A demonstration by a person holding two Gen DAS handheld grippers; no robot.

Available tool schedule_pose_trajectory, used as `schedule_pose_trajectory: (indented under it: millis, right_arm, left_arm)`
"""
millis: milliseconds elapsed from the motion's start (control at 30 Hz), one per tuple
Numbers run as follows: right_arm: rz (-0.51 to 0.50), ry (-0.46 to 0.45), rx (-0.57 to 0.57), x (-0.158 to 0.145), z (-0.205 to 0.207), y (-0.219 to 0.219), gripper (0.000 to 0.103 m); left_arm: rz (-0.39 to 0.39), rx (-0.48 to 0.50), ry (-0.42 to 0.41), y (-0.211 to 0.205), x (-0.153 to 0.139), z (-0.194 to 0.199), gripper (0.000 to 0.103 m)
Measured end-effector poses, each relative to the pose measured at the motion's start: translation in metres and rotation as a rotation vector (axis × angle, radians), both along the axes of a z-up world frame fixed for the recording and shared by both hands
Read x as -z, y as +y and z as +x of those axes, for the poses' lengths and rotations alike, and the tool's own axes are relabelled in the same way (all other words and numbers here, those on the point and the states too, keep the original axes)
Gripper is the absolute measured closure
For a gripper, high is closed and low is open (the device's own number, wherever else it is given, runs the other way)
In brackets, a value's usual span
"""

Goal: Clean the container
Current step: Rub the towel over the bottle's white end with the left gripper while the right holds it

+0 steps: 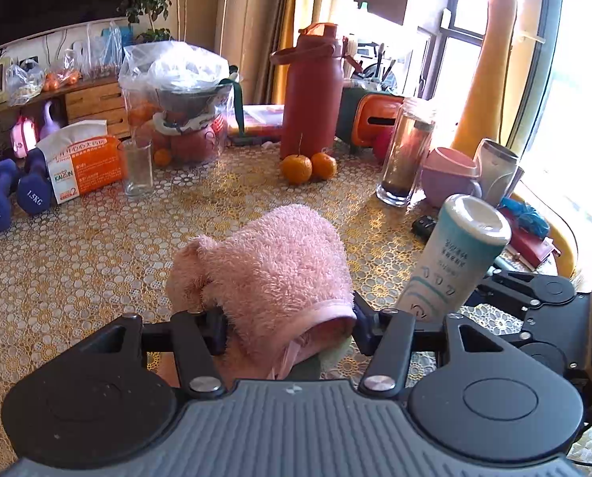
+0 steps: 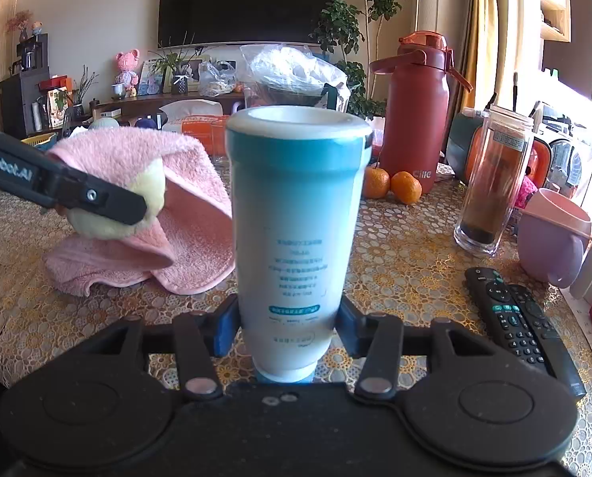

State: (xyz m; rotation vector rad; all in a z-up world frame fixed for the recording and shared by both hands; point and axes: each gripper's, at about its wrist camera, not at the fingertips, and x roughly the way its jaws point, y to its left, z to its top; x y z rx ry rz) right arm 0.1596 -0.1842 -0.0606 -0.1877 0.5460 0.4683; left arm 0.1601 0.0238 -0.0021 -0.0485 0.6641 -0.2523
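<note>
A tall white container [image 2: 292, 214] with a teal band under its white rim stands upright on the table between the pads of my right gripper [image 2: 288, 326], which is shut on its lower part. In the left wrist view the same container [image 1: 455, 262] leans at the right. My left gripper [image 1: 288, 330] is shut on a bunched pink towel [image 1: 272, 270], lifted just left of the container. From the right wrist view the towel [image 2: 192, 214] hangs with its lower folds on the table, a pale yellow patch [image 2: 148, 194] showing beside one left finger [image 2: 97, 198].
The table [image 1: 77, 262] has a gold lace cover. Behind stand a red flask [image 1: 311, 91], two oranges [image 1: 307, 167], a glass bottle [image 1: 405, 151], a pink mug [image 1: 449, 177] and a drinking glass [image 1: 136, 167]. Two remotes [image 2: 522, 318] lie at the right, dumbbells [image 1: 13, 194] at the left.
</note>
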Motion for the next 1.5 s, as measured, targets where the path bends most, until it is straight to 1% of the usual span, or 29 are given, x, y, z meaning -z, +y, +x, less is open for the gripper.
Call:
schedule_pose_trajectory:
  millis: [133, 200, 300, 400, 467, 567, 633, 700, 767, 867, 1033, 1133, 1233, 1333, 1433, 1500]
  right_arm:
    - [-0.042, -0.010, -0.012, -0.001, -0.005, 0.007, 0.054]
    - [-0.052, -0.009, -0.016, -0.002, -0.006, 0.011, 0.054]
    - [-0.078, -0.018, -0.032, -0.002, -0.010, 0.019, 0.054]
    - [-0.108, -0.030, -0.052, -0.003, -0.015, 0.027, 0.054]
    - [-0.126, -0.039, -0.059, -0.002, -0.019, 0.031, 0.054]
    - [-0.132, -0.039, -0.069, -0.002, -0.022, 0.033, 0.054]
    - [-0.144, -0.048, -0.083, -0.002, -0.024, 0.033, 0.054]
    - [-0.166, -0.067, -0.098, -0.001, -0.027, 0.035, 0.054]
    - [-0.180, -0.079, -0.104, -0.001, -0.029, 0.037, 0.054]
    - [-0.165, -0.074, -0.102, -0.001, -0.028, 0.035, 0.054]
    - [-0.155, -0.080, -0.106, 0.000, -0.028, 0.034, 0.054]
    - [-0.142, -0.083, -0.107, 0.000, -0.025, 0.032, 0.054]
    - [-0.136, -0.091, -0.113, 0.001, -0.028, 0.031, 0.054]
    - [-0.146, -0.099, -0.120, 0.002, -0.028, 0.031, 0.054]
    - [-0.158, -0.110, -0.130, 0.002, -0.032, 0.032, 0.054]
    - [-0.158, -0.109, -0.131, 0.002, -0.031, 0.033, 0.054]
  left_arm:
    - [-0.039, 0.028, -0.055, 0.000, -0.028, -0.019, 0.047]
    - [-0.055, 0.057, -0.095, -0.002, -0.044, -0.030, 0.047]
    - [-0.049, 0.108, -0.141, -0.014, -0.061, -0.045, 0.047]
    - [-0.029, 0.142, -0.161, -0.028, -0.068, -0.052, 0.047]
    - [-0.035, 0.150, -0.158, -0.034, -0.067, -0.050, 0.047]
    - [-0.053, 0.162, -0.123, -0.041, -0.062, -0.040, 0.047]
    - [-0.022, 0.157, -0.108, -0.049, -0.055, -0.033, 0.047]
    - [-0.014, 0.157, -0.087, -0.052, -0.047, -0.025, 0.047]
    - [-0.036, 0.154, -0.080, -0.050, -0.045, -0.021, 0.049]
    - [-0.047, 0.131, -0.067, -0.044, -0.046, -0.012, 0.049]
    - [-0.108, 0.098, -0.023, -0.030, -0.045, 0.005, 0.049]
    - [-0.092, 0.071, -0.018, -0.027, -0.044, 0.010, 0.049]
    - [-0.084, 0.066, -0.019, -0.024, -0.041, 0.012, 0.049]
    - [-0.064, 0.047, -0.019, -0.022, -0.037, 0.015, 0.049]
    - [-0.070, 0.023, -0.010, -0.015, -0.035, 0.018, 0.049]
    - [-0.033, -0.001, -0.013, -0.012, -0.033, 0.018, 0.049]
